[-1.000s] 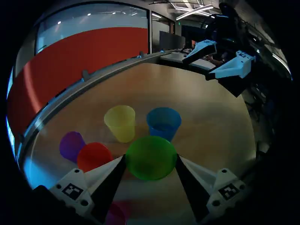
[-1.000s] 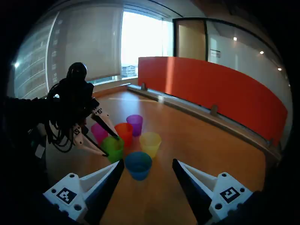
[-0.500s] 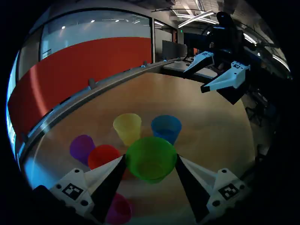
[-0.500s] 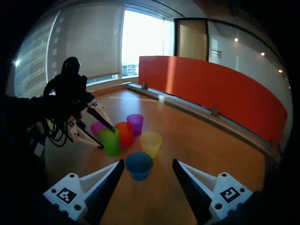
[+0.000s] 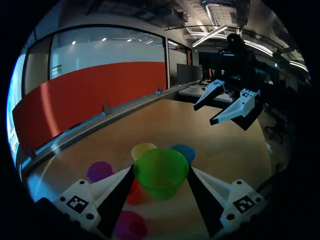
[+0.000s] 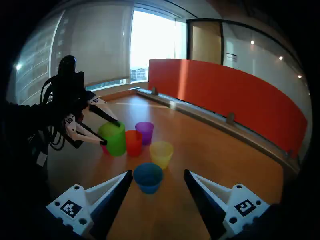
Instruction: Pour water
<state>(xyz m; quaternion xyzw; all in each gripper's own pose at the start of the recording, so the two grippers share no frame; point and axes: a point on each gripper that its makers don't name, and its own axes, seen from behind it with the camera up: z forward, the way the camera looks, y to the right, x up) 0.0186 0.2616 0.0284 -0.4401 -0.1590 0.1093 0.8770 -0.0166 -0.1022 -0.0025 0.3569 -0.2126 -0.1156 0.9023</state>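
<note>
Your left tool (image 5: 160, 170) has lifted the green cup (image 5: 161, 176) off the worktop (image 5: 224, 144) over the last second. A second ago it stood among the other cups. Now it hangs upright above them, pinched at its sides between both fingers. In the right gripper view the left tool (image 6: 111, 133) carries the green cup (image 6: 113, 138) clear of the worktop (image 6: 224, 160), in front of the pink cup (image 6: 103, 149) and just beside the red cup (image 6: 133, 142).

The rest of the cluster has not shifted. The purple cup (image 6: 144, 132), yellow cup (image 6: 161, 153) and blue cup (image 6: 148, 178) stand where they were. From the left gripper view they have sunk lower in the picture, with the pink cup (image 5: 131, 226) now under the left finger. That fits a rise of your hand and not any move of the cups.

Your right tool (image 6: 157, 173) is spread and empty. It looks down on the blue cup from above without touching it. In the left gripper view the right tool (image 5: 203, 115) floats well apart from the cups, lower in the picture than it was.

So the pick-up looks done and the pour is not yet begun, since the green cup shows no tilt. I cannot tell whether it holds water. Next you likely need to carry it over a receiving cup and tip it slowly. Keep the squeeze steady, as a thin plastic cup may flex or slip once it leans.
</note>
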